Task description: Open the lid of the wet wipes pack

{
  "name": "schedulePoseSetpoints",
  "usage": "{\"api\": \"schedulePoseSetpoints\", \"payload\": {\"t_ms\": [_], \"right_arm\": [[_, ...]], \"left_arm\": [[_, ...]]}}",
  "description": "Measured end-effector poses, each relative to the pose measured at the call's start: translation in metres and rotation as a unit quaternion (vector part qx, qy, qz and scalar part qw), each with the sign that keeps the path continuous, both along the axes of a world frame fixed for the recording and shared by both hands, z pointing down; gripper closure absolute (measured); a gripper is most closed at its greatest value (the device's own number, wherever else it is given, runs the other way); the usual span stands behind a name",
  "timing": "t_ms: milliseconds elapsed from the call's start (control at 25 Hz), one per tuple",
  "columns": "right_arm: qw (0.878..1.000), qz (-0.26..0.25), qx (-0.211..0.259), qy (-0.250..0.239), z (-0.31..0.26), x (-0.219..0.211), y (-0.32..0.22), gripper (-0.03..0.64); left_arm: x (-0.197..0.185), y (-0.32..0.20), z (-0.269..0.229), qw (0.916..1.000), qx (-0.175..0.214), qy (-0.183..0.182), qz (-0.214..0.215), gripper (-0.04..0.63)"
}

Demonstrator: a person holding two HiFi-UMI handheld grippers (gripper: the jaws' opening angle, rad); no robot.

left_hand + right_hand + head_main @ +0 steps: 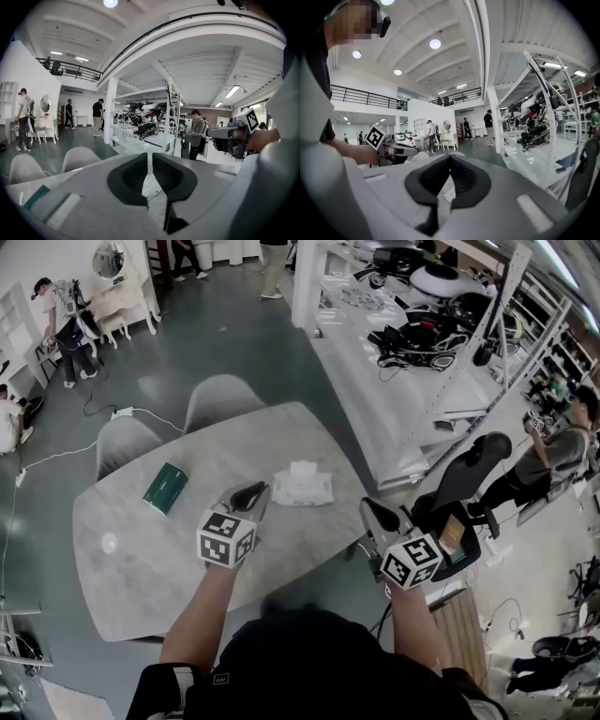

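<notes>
The room is big, with a dark grey floor (234,324) and a few people standing far off. Long white shelves (375,371) run along the right side, and black and white gear lies on them. A black office chair (473,470) stands just beside the shelves. In the middle is a pale stone table (141,568) with round corners. Two grey chairs (222,399) are pushed in at its far side. The wet wipes pack (302,486) is white and lies flat on the far right part of the table. I cannot tell whether its lid is up, and what is inside does not show. A small dark green pack (166,487) lies well apart from it on the left, and it looks closed. The person holds both grippers up in the air on the near side of the table, and neither one touches the wipes. The left gripper (251,491) points at the spot between the two packs, and its jaws have a thin gap with nothing in it. The right gripper (380,514) is over the table's right edge, and its jaw tips touch each other and hold nothing.
</notes>
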State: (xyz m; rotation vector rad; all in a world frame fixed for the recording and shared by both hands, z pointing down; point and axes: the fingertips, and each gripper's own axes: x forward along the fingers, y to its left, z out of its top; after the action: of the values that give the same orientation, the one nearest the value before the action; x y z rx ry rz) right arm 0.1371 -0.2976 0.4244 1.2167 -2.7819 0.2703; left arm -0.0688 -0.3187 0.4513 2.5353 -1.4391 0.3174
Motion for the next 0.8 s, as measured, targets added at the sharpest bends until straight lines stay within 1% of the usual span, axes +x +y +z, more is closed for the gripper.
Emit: {"api": "schedulePoseSetpoints", "payload": {"t_ms": [160, 360, 560, 800], "right_arm": [[1.000, -0.005, 0.015, -0.009, -0.013, 0.001, 0.001, 0.614], [1.000, -0.006, 0.030, -0.004, -0.024, -0.002, -0.005, 0.615], [1.000, -0.009, 0.024, -0.009, -0.021, -0.007, -0.005, 0.615], [1.000, -0.017, 0.015, -0.005, -0.014, -0.020, 0.000, 0.615]], "left_arm": [[-0.002, -0.002, -0.011, 0.9998, 0.011, -0.003, -0.016, 0.555], [-0.004, -0.005, -0.020, 0.9995, 0.020, -0.005, -0.026, 0.560], [-0.007, 0.001, -0.023, 0.9992, 0.026, -0.006, -0.030, 0.563], [-0.017, 0.010, -0.012, 0.9991, 0.021, 0.001, -0.036, 0.568]]}}
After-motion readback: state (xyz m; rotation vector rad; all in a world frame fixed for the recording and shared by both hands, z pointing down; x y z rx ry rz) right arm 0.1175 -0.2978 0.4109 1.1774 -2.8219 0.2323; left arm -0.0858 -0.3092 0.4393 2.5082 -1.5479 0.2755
